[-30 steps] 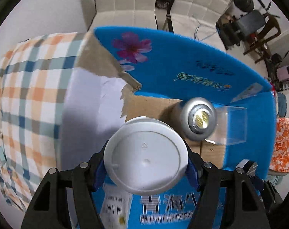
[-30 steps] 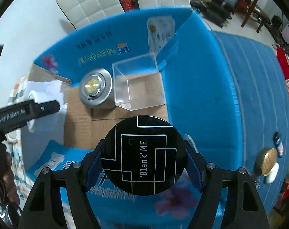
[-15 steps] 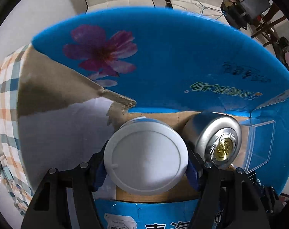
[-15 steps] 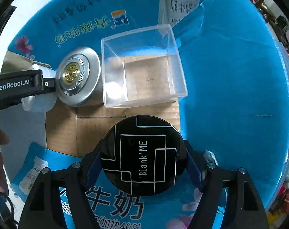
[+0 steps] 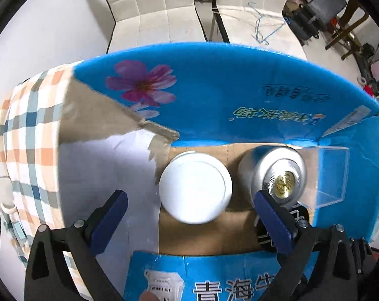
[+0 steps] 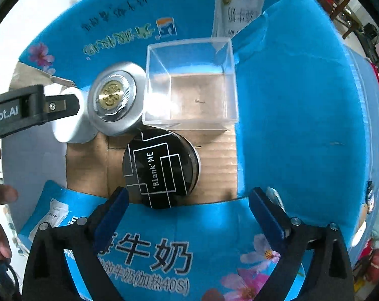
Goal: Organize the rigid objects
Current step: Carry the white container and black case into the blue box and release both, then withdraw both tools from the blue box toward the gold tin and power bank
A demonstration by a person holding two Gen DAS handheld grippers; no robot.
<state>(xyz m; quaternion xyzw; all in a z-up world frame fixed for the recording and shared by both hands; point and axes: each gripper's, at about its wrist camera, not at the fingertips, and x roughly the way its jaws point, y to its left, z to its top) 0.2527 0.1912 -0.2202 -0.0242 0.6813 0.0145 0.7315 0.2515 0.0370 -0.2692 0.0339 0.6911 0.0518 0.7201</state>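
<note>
contents of one blue cardboard box (image 6: 302, 115), listed left to right from its clear plastic case (image 6: 192, 87): one white jar (image 5: 195, 188), farthest left, light and stiff, smooth lid likely slippery, best gripped across the sides; one silver tin (image 6: 114, 99), touching the case's left wall, rigid; one black tin (image 6: 160, 168), just in front of the case, flat-lidded; the case itself, one, probably brittle, thin-walled. left gripper (image 5: 189, 219) gaped wide, empty; right gripper (image 6: 189, 212) likewise wide, empty.
</note>
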